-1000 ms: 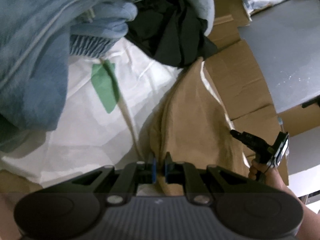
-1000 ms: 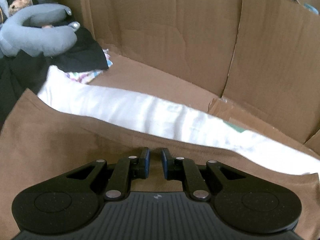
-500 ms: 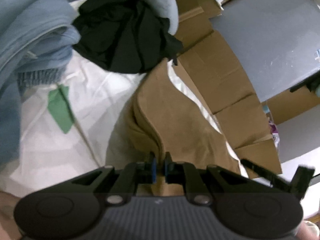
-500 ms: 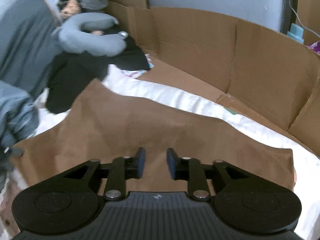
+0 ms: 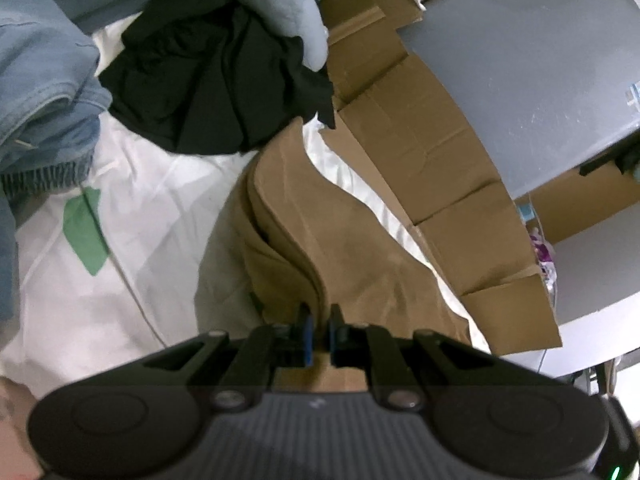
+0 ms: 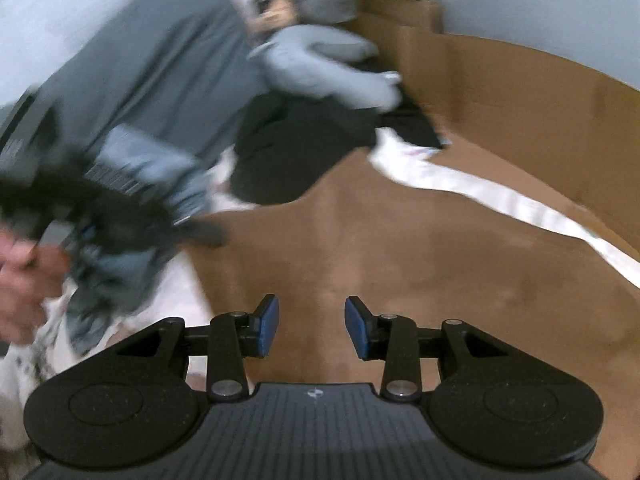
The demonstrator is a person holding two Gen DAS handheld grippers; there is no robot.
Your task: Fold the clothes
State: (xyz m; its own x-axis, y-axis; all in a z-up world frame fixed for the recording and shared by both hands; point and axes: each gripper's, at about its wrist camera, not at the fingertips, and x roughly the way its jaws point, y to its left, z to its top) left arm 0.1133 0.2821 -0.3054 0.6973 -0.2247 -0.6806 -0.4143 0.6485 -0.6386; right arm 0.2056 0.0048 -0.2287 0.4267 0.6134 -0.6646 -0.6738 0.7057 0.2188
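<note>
My left tool (image 5: 319, 334) is pinched tight on the near edge of the tan garment (image 5: 344, 248), which lies doubled over in soft layers on the white sheet (image 5: 160, 208), its far tip touching a crumpled black garment (image 5: 208, 80). My right tool (image 6: 307, 326) hangs above the same tan cloth with its blue pads (image 6: 267, 325) spread wide, gripping nothing.
</note>
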